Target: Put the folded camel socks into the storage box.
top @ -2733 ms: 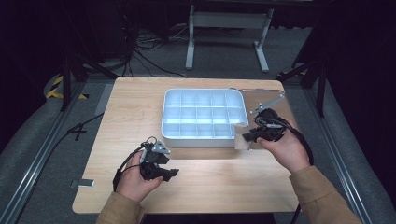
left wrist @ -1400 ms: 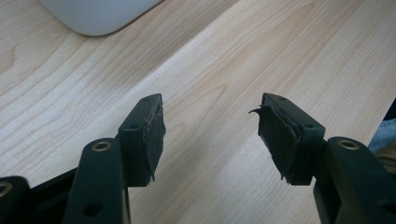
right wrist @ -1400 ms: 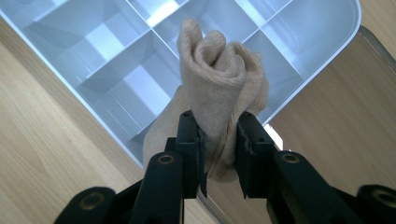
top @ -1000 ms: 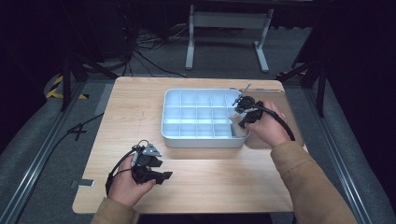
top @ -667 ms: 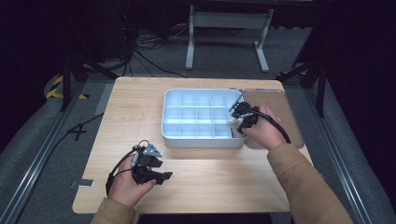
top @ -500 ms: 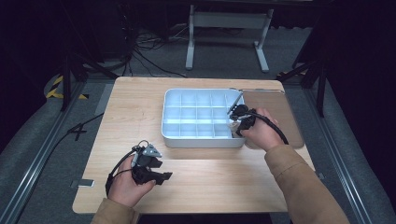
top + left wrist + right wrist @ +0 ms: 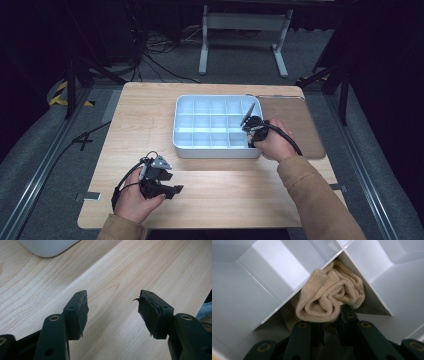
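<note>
Right gripper clamps the rolled cream sock, seemingly bottomed in the divided tray's compartment; release remains, left gripper gaping idle

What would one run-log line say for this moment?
right claw: grips rolled cream sock in divided tray | left claw: open, empty

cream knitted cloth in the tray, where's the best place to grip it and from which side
Grip the rolled cream cloth across its bulging folded middle, coming straight down from above: the white tray dividers wall it in on the sides, so only its top is reachable.
</note>
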`<state>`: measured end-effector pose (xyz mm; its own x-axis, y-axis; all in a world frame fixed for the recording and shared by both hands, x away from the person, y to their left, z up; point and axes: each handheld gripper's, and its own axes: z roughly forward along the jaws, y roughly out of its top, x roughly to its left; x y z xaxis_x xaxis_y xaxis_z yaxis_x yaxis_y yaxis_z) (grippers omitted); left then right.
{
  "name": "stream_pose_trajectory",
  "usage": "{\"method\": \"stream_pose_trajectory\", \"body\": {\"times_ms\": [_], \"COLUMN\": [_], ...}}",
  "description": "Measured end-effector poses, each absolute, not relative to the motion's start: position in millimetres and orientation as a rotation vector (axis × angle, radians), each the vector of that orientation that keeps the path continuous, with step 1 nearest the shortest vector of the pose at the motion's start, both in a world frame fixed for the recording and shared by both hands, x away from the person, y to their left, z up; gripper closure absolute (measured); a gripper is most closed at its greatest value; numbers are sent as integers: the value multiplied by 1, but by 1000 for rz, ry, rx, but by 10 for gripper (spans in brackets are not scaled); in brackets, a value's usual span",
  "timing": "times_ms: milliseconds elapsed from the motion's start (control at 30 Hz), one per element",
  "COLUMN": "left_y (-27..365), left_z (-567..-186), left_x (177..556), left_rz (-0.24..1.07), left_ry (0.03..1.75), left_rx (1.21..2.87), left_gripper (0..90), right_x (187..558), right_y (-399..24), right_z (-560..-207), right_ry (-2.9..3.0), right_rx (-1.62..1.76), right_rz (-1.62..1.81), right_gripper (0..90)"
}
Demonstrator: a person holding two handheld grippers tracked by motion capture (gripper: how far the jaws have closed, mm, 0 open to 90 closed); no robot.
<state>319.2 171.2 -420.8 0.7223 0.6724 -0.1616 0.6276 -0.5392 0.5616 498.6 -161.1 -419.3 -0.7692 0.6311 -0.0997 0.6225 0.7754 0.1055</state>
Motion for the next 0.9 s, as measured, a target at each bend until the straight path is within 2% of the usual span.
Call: {"method": "stream_pose_trajectory", "body": {"times_ms": [333,467,667,900], "left_y": [169,168,166,164], "left_z": [-422,-422,-423,-423], "left_x": [321,321,322,323], "left_rz": [88,77,75,74], "left_ry": [977,980,977,967], "left_rx": [2326,2326,2335,2349], "left_gripper": [411,411,411,409], "right_x": [497,492,486,484], "right_y": [-166,-169,-176,-168], "right_z": [-414,-404,-389,-381], "right_ry": [2842,2827,2801,2771], "right_rx": [1019,1011,1005,947], "right_rz": [154,190,268,309], "right_gripper": [706,632,639,763]}}
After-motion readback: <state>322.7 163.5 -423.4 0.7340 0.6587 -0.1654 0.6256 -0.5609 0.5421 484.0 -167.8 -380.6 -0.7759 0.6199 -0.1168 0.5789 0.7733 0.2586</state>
